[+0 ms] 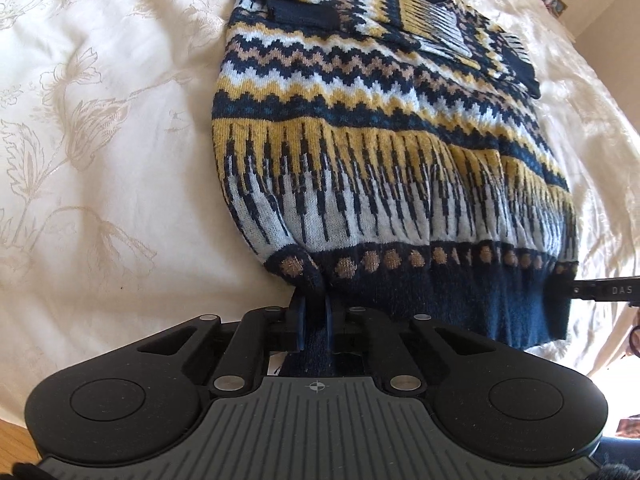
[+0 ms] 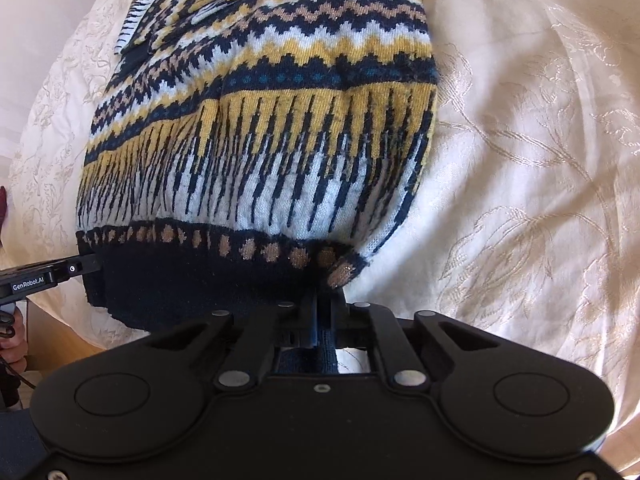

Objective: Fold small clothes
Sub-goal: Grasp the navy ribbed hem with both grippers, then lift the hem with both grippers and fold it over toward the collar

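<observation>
A knitted sweater (image 1: 360, 140) in navy, yellow, white and tan zigzag bands lies lengthwise on a cream bedspread (image 1: 100, 140), its sleeves folded across the far end. My left gripper (image 1: 314, 312) is shut on the left corner of the navy hem. My right gripper (image 2: 322, 312) is shut on the hem's right corner of the same sweater (image 2: 260, 140). The hem hangs stretched between the two grippers, lifted slightly off the bedspread (image 2: 520, 160). Each wrist view also catches the other gripper at its side edge: the right gripper (image 1: 600, 290) and the left gripper (image 2: 48, 274).
The cream bedspread with embroidered flowers spreads wide on both sides of the sweater. A person's hand (image 2: 12, 344) holds the left gripper's handle. A wooden floor strip (image 1: 12, 440) shows below the bed's near edge.
</observation>
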Demonstrator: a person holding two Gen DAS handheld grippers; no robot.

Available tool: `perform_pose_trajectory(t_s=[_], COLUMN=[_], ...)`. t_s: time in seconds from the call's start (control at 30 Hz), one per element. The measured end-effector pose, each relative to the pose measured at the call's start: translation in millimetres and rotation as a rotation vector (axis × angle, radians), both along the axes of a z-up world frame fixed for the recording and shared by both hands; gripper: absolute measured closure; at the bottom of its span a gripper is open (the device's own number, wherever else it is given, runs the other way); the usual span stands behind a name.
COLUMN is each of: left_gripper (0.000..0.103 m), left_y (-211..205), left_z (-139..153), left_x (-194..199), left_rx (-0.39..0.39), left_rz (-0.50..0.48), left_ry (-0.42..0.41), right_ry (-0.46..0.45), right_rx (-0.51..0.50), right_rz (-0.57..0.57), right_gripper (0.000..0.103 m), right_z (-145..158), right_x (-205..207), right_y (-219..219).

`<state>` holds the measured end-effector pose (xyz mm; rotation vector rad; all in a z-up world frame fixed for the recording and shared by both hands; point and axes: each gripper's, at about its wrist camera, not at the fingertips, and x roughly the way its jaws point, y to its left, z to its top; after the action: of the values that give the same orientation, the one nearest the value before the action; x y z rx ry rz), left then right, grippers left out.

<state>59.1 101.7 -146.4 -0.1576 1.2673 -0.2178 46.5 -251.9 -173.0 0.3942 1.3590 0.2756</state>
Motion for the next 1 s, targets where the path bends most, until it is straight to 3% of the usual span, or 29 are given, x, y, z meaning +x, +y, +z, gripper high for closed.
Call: perform_pose_trajectory(t_s=[0.27,0.57,0.77,1.0], left_gripper=[0.095,0.095,0.098,0.103], left_y=[1,4,9,11], left_z=[51,103,126,131], left_x=[13,68,118,181], left_rx=[-0.051,-0.092,-0.095,-0.08], left_rz=[0.015,0.096,0.132,0.18], left_ry=[-0.126,-0.309,-0.414,-0.48], right_ry=[-0.134,-0.303,-0.395,-0.452], right_rx=[0.097,0.158,0.162,0.132], right_rz=[-0.074,-0.237,-0.278,-0.314], right_gripper=[0.093,0.093,0.093,0.093], right_z=[51,96,114,113], right_x=[15,62,107,176], right_y=[-15,-32,-39,-43])
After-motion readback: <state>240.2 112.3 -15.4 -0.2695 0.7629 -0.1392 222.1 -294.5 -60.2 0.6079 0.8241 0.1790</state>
